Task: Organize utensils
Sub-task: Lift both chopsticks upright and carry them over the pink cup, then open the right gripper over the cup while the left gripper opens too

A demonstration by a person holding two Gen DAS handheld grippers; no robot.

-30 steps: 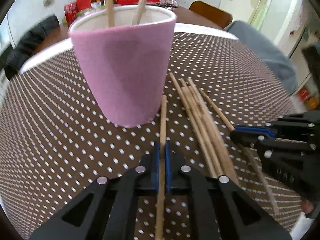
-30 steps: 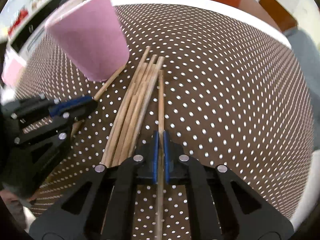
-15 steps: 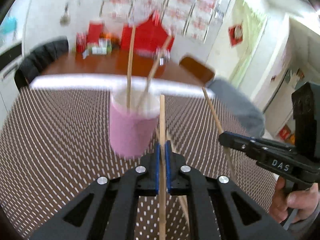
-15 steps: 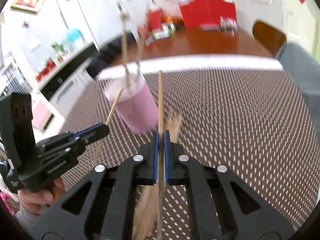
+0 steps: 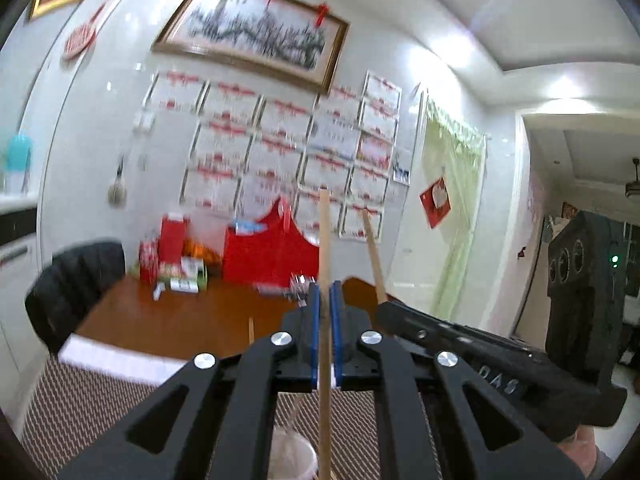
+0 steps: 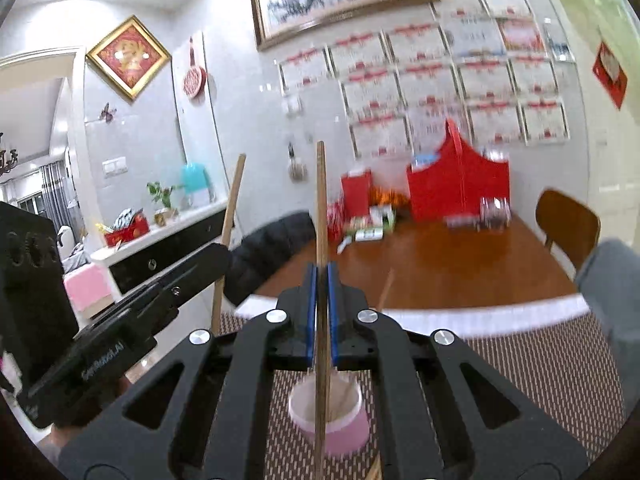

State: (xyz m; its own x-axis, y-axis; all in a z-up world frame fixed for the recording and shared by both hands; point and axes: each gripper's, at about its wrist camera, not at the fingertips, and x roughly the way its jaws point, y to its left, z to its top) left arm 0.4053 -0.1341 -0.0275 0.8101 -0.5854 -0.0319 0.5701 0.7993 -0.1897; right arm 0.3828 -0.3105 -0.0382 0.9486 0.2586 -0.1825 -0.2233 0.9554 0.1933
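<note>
**Both chopsticks lifted clear and stood upright over the cup**

Nearest the lens in the left wrist view, the left tongs [image 5: 325,340] are clamped on a chopstick [image 5: 324,240] that now runs straight up toward 12 o'clock. A second ago that stick lay flat on the dotted counter [image 5: 80,400] beside the cup; now it is off the surface and vertical. The right tongs [image 6: 321,312] are clamped the same way on their own chopstick [image 6: 320,200], likewise raised from the loose bundle and turned upright.

Just beyond and below, the pink cup [image 6: 344,432] sits at 6 o'clock in the right wrist view, its mouth open with sticks already inside — the held stick's lower end crosses the cup's mouth in the picture, though whether it is inside the rim I cannot tell. In the left view only the cup's white rim [image 5: 294,454] shows, at 6 o'clock.

Farther off stand the wooden table and the wall hung with certificates.

The lift appears done; by my reading what remains is lowering each stick into the cup and letting go — one at a time, since the two tongs sit close together.
</note>
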